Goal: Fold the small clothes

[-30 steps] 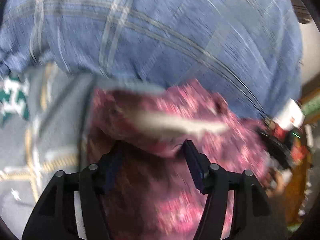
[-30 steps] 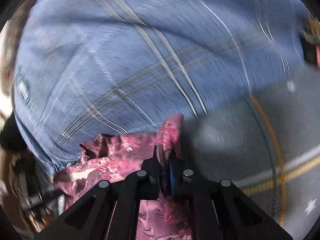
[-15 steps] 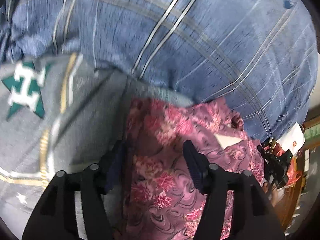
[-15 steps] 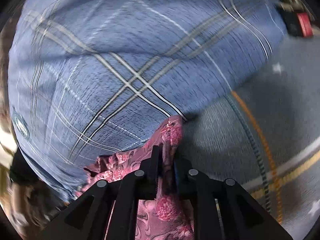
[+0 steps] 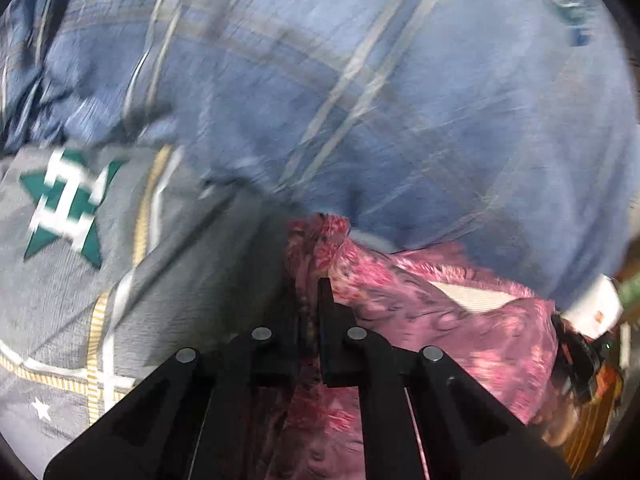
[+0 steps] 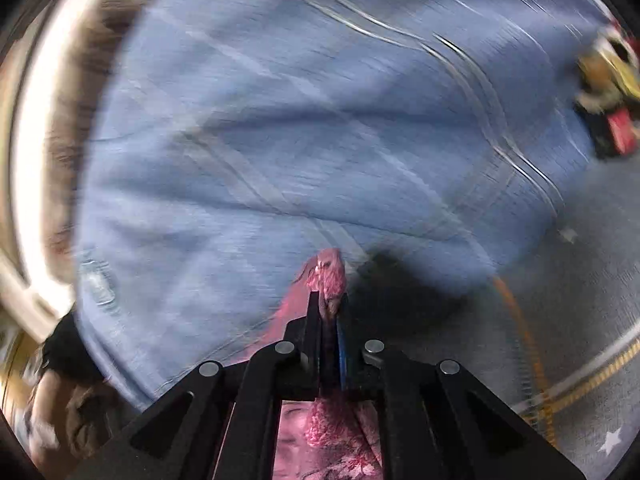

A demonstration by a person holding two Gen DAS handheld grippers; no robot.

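A pink floral garment (image 5: 440, 320) lies bunched on a grey bedspread (image 5: 60, 300), against a big blue plaid cloth (image 5: 400, 100). My left gripper (image 5: 312, 292) has its jaws closing tight on the garment's left edge, and a fold sticks up past the tips. In the right wrist view my right gripper (image 6: 328, 304) is closing and pinches another edge of the same garment (image 6: 330, 272), with a small tuft showing above the fingers. More pink fabric hangs below its jaws. Both views are motion-blurred.
Blue plaid cloth (image 6: 280, 140) fills the upper part of both views. The bedspread carries a green star emblem (image 5: 64, 208) and yellow-white stripes (image 6: 592, 372). A black-and-orange device (image 5: 580, 356) sits at the right edge, and blurred red and yellow items (image 6: 608, 100) lie far right.
My left gripper went from open over the pink garment to shut on its left edge. The right gripper kept its pinch and rolled, with the garment end lifted higher against the plaid cloth.
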